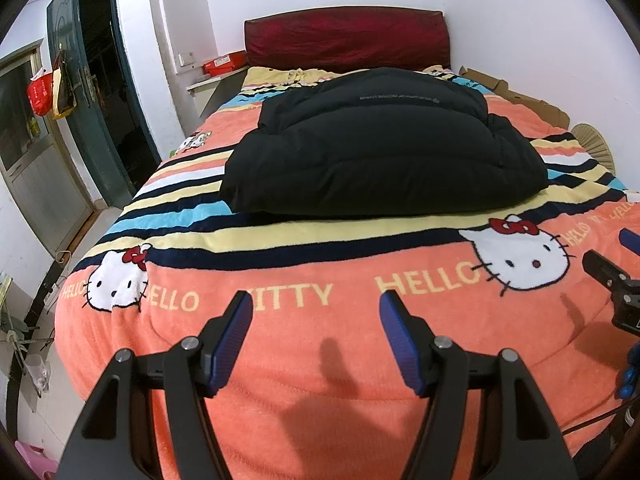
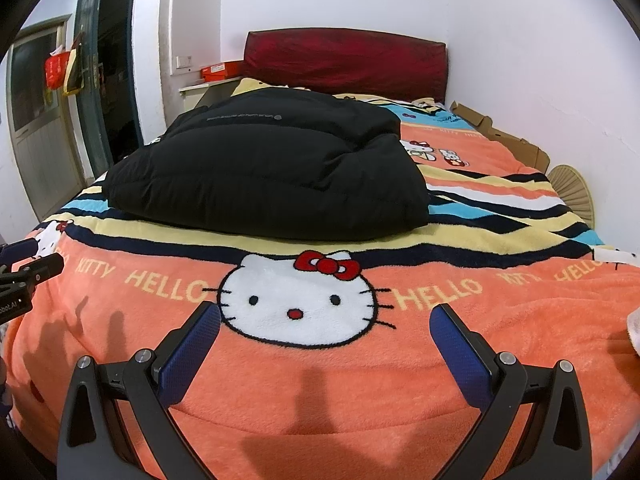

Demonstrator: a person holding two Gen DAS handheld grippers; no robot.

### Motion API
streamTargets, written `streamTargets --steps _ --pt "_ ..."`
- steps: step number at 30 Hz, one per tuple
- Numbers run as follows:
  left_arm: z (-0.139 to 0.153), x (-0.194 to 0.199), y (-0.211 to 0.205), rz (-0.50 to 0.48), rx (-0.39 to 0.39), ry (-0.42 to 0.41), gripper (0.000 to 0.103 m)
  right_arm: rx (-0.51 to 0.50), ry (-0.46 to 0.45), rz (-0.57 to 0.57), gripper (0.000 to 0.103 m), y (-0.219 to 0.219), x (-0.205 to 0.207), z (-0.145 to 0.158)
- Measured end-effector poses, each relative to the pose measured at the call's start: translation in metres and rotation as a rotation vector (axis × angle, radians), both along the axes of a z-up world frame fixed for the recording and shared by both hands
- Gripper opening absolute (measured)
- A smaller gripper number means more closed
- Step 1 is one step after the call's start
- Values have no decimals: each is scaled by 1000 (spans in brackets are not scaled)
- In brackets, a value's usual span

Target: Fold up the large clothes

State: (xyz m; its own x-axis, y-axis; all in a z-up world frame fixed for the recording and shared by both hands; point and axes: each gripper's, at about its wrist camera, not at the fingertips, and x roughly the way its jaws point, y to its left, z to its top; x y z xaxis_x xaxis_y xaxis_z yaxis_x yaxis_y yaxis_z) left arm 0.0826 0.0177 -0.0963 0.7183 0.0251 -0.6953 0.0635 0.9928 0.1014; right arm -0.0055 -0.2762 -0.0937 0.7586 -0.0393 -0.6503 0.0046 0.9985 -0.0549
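Observation:
A black puffy jacket (image 1: 380, 148) lies folded in a thick bundle on the middle of the bed; it also shows in the right wrist view (image 2: 272, 172). My left gripper (image 1: 316, 304) is open and empty, above the orange blanket near the foot of the bed, well short of the jacket. My right gripper (image 2: 326, 316) is open and empty, over a Hello Kitty face, also short of the jacket. The right gripper's tips (image 1: 608, 256) show at the right edge of the left view; the left gripper (image 2: 24, 264) shows at the left edge of the right view.
An orange Hello Kitty blanket (image 1: 320, 360) covers the bed. A dark red headboard (image 1: 348, 38) stands at the far end. Flattened cardboard (image 1: 520, 96) and a fan (image 1: 596, 144) lie along the right wall. A nightstand with a red box (image 1: 218, 66) and a doorway (image 1: 104, 92) are on the left.

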Motion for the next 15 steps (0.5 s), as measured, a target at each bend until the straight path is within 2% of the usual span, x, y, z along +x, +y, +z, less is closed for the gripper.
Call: streamTargets --steps 15 --pt "0 -1 1 -2 -1 2 64 -2 0 1 103 1 -1 0"
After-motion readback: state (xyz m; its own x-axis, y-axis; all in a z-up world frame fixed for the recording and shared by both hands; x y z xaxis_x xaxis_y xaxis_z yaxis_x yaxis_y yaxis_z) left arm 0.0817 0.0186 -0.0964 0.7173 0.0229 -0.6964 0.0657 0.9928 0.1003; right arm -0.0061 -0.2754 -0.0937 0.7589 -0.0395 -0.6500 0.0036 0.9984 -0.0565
